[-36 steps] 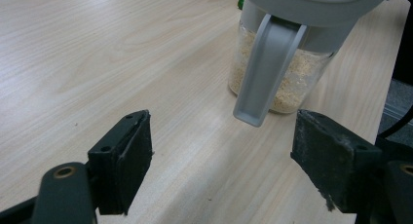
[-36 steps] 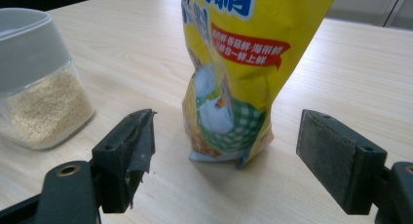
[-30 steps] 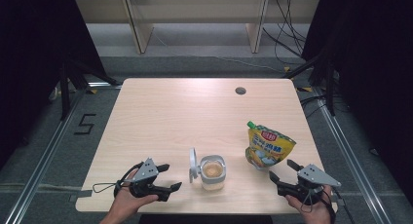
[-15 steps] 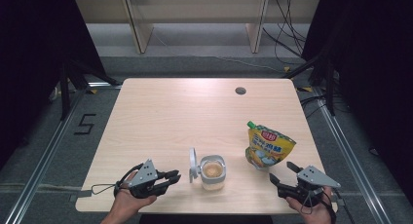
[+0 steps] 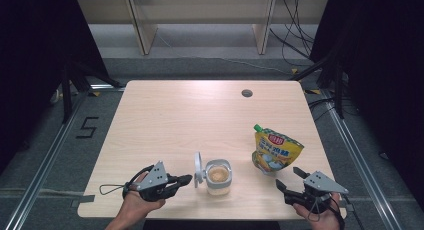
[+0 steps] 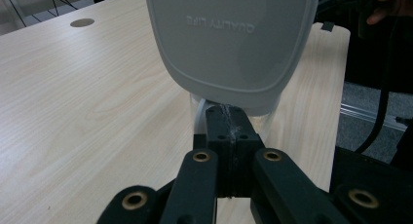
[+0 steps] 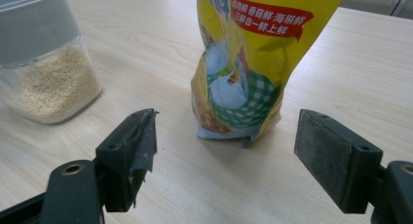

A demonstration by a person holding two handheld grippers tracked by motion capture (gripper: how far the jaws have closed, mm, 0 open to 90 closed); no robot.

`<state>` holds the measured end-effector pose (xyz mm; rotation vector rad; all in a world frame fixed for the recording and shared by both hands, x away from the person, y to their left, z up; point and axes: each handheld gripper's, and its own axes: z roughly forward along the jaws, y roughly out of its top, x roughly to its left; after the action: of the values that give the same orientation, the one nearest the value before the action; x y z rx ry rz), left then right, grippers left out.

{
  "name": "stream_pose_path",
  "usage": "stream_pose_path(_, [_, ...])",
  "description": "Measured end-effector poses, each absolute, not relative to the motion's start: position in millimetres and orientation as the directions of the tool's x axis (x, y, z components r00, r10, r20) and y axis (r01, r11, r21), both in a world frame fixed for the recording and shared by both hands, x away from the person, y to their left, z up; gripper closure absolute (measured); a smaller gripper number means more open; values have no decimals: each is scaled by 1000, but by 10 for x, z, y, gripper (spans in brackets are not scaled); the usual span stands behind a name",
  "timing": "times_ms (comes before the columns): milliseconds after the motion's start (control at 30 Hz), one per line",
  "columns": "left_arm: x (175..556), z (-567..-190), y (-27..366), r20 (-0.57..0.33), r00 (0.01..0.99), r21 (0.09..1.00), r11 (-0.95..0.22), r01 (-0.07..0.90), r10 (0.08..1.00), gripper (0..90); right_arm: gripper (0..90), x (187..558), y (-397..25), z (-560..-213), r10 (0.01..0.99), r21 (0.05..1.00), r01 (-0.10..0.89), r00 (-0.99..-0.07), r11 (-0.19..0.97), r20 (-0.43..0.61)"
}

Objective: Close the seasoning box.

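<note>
A clear jar (image 5: 218, 176) of beige grains stands near the table's front edge, with its grey lid (image 5: 198, 169) flipped open and upright on its left side. My left gripper (image 5: 186, 179) is shut, its tips just left of the lid. In the left gripper view the closed jaws (image 6: 229, 124) meet right under the lid (image 6: 229, 44). A yellow pouch (image 5: 276, 151) stands to the right of the jar. My right gripper (image 5: 289, 178) is open just in front of it. The right gripper view has the pouch (image 7: 253, 63) beyond my open gripper (image 7: 229, 134) and the jar (image 7: 46, 73) at the left.
The light wooden table (image 5: 175, 120) has a round cable hole (image 5: 246, 93) at its far right. Wooden shelf legs (image 5: 140, 32) stand behind the table. Metal rails (image 5: 45, 160) run along the floor on both sides.
The left gripper's jaws were apart half a second ago and are now shut, and it has edged toward the lid. The right gripper, jar and pouch have stayed put.
</note>
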<state>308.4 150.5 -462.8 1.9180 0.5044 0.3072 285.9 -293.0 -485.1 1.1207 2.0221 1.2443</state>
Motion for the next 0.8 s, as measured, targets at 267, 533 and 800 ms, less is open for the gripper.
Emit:
stream_pose_path(267, [3128,-4446,1490,-10,882,933,-313,177,470,891,244,2851,-2935,-4847,845,892,391,-534,228,19])
stream_pose_path(533, [3139,-4332,1448,1,889,932,-323,166,458,891,245,2847,-2931,-4844,846,888,393,-533,239,8])
stream_pose_path(800, [3160,-4289,1372,2,897,934,-322,156,441,891,245,2851,-2930,-4848,848,892,382,-529,242,-3])
